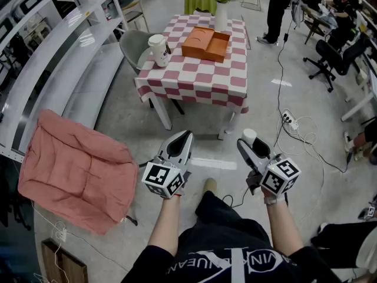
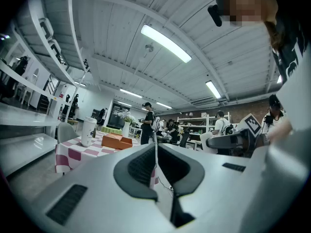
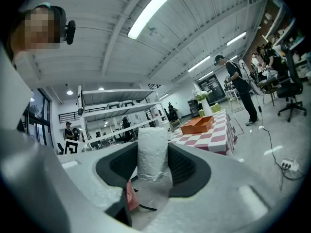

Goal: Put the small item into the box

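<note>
An orange open box (image 1: 205, 43) lies on a red-and-white checked table (image 1: 194, 82) across the floor ahead of me. It also shows far off in the left gripper view as the box (image 2: 116, 141) and in the right gripper view as the box (image 3: 197, 125). My right gripper (image 1: 250, 140) is shut on a small white wrapped cylinder (image 1: 249, 135), held upright between the pads over the floor; the cylinder (image 3: 152, 152) fills the gap in the right gripper (image 3: 153, 165). My left gripper (image 1: 184, 137) is shut with nothing in it; in the left gripper view the jaws of the left gripper (image 2: 155, 152) meet.
On the table stand a white cup (image 1: 159, 50) and a white vase with flowers (image 1: 221, 13). A grey chair (image 1: 132, 45) sits at its left. A pink cushion (image 1: 76, 170) lies at left, a power strip with cables (image 1: 290, 121) at right. A person (image 1: 277, 7) stands beyond.
</note>
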Tool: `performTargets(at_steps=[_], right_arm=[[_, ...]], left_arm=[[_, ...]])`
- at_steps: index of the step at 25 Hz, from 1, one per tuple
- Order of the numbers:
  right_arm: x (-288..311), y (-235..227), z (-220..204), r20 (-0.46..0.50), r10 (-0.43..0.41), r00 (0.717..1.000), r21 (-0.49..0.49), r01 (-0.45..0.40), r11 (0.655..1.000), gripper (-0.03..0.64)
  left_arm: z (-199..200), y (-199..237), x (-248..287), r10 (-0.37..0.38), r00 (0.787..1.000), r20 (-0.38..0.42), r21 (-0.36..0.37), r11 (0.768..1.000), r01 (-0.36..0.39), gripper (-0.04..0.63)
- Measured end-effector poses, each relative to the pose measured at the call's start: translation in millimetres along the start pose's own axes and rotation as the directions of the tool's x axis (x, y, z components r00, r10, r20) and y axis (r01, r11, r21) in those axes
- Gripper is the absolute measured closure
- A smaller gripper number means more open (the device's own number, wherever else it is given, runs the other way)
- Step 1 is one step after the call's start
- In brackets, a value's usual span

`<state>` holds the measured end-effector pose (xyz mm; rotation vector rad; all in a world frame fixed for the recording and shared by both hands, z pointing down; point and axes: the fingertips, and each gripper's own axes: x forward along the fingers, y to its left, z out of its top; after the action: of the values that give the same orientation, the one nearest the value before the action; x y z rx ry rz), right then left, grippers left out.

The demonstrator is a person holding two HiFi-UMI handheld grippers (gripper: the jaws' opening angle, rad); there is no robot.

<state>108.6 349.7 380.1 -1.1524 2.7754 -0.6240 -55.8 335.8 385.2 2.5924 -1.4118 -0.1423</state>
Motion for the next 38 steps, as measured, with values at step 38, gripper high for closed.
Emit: performTargets(at_steps=[38], right_arm=[[152.1, -135.9, 42.2, 0.014, 0.017, 1.000, 0.118, -0.018, 0.993, 0.433]], left_arm=[[10.5, 130.4, 151.8, 0.022, 0.997, -0.074, -0.014, 1.000, -0.023, 0.575]])
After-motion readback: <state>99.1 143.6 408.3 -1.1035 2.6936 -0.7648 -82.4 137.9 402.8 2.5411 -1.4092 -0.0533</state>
